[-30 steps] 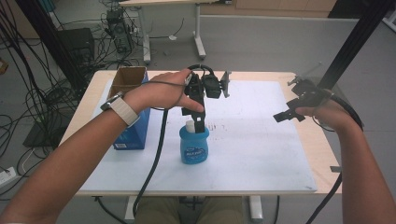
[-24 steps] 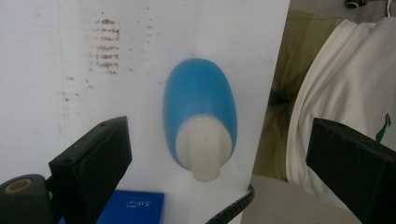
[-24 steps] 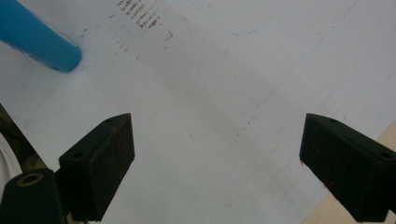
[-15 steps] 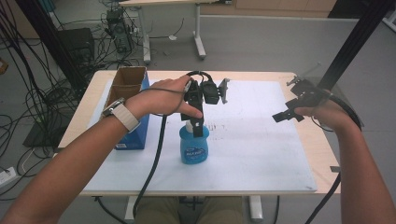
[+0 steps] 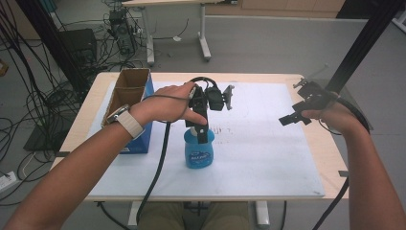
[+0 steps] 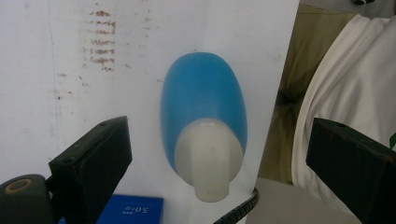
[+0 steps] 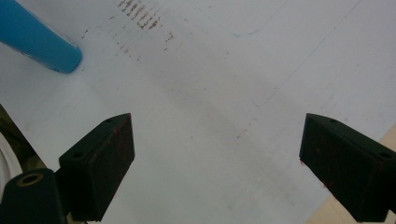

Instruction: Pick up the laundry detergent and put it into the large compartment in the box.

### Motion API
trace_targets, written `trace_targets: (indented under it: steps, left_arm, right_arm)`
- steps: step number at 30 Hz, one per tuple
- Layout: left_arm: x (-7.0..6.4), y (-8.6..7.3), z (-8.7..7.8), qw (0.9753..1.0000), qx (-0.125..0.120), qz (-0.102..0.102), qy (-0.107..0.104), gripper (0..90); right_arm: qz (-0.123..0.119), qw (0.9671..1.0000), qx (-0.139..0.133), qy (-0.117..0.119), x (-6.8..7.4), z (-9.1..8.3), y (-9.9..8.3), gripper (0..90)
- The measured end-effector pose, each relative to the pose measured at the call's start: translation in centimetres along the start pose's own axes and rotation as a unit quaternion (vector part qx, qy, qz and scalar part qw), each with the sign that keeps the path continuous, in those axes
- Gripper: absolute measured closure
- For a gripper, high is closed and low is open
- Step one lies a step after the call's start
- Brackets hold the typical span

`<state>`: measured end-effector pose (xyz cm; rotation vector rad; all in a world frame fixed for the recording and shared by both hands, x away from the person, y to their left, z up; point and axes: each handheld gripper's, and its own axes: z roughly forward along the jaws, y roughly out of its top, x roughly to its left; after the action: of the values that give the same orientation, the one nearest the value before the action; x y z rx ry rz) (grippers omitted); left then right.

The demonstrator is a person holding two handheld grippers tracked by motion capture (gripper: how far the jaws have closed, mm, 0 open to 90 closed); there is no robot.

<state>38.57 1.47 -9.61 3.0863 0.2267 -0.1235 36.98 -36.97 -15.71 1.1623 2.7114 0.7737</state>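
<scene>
A blue bottle with a white cap stands upright on the white sheet. My left gripper points straight down over its top. In the left gripper view the white cap and blue body lie between the two jaws, which stand wide apart and clear of the bottle; my left gripper is open. Over the sheet's right edge my right gripper is held in the air, open. In the right gripper view it has nothing between its jaws, and the bottle shows at the top left.
An open cardboard box with blue sides stands at the table's left, close to my left forearm. Brown smudges mark the sheet behind the bottle. The wooden table edge runs just right of the sheet. A cable hangs from each gripper.
My left gripper has come down and slightly nearer over the bottle, so the white cap is now hidden behind it in the high view. The right gripper has barely moved.
</scene>
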Motion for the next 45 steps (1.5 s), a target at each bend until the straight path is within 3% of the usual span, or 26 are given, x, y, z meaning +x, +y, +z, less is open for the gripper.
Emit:
trace_targets:
  steps: [45]
  left_arm:
    - [0.4,-1.1,0.5,0.9999,-0.012,-0.007,-0.002,7.2]
  right_arm:
    - [-0.001,1.0000,0.001,-0.002,0.2,-0.1,0.3,10.3]
